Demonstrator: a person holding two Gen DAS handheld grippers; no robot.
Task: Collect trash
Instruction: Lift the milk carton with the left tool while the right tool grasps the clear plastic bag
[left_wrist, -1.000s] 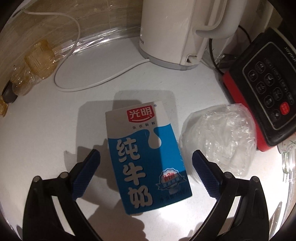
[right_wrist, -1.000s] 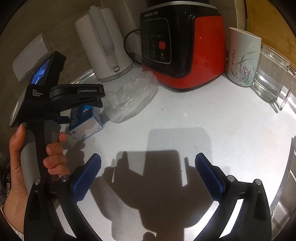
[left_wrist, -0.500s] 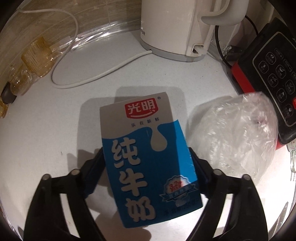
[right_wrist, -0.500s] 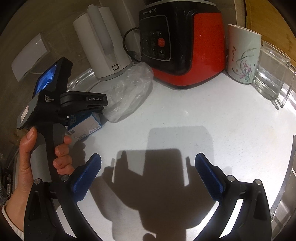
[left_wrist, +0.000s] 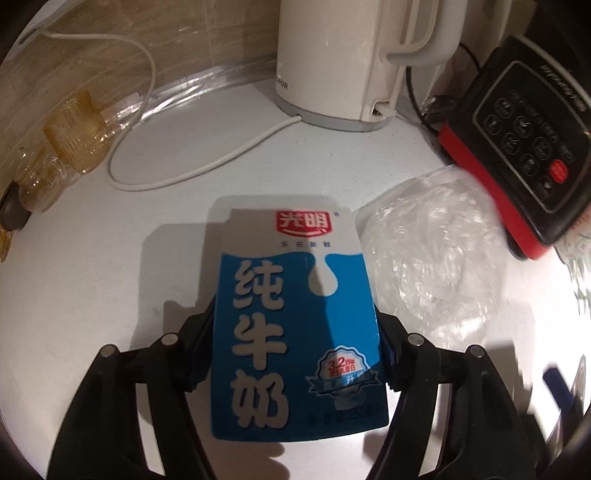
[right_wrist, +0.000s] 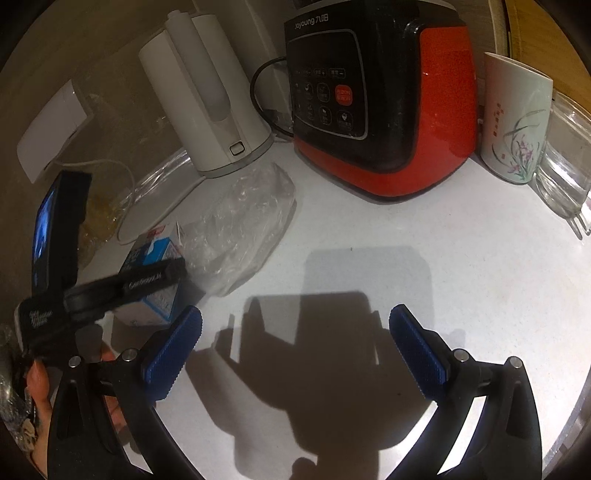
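Observation:
A blue and white milk carton (left_wrist: 295, 280) lies on the white counter (left_wrist: 92, 277), between the fingers of my left gripper (left_wrist: 295, 321). The jaws are closing, and their pads sit against the carton's two long sides, mostly hidden behind it. A crumpled clear plastic bag (left_wrist: 428, 266) rests just right of the carton. In the right wrist view the carton (right_wrist: 155, 258) and the bag (right_wrist: 240, 229) are at the left, partly behind the left tool. My right gripper (right_wrist: 295, 317) hangs open above bare counter with nothing between its fingers.
A white kettle (left_wrist: 332, 62) with its cord (left_wrist: 207, 162) stands at the back. A red and black appliance (right_wrist: 388, 103) stands to its right, then a flowered mug (right_wrist: 517, 118) and a glass jug (right_wrist: 565, 162). Yellowish plastic wrappers (left_wrist: 70, 136) lie at the far left.
My left gripper moved forward over the carton and its jaws narrowed from wide open to the carton's sides. The right gripper drifted slightly and stayed open.

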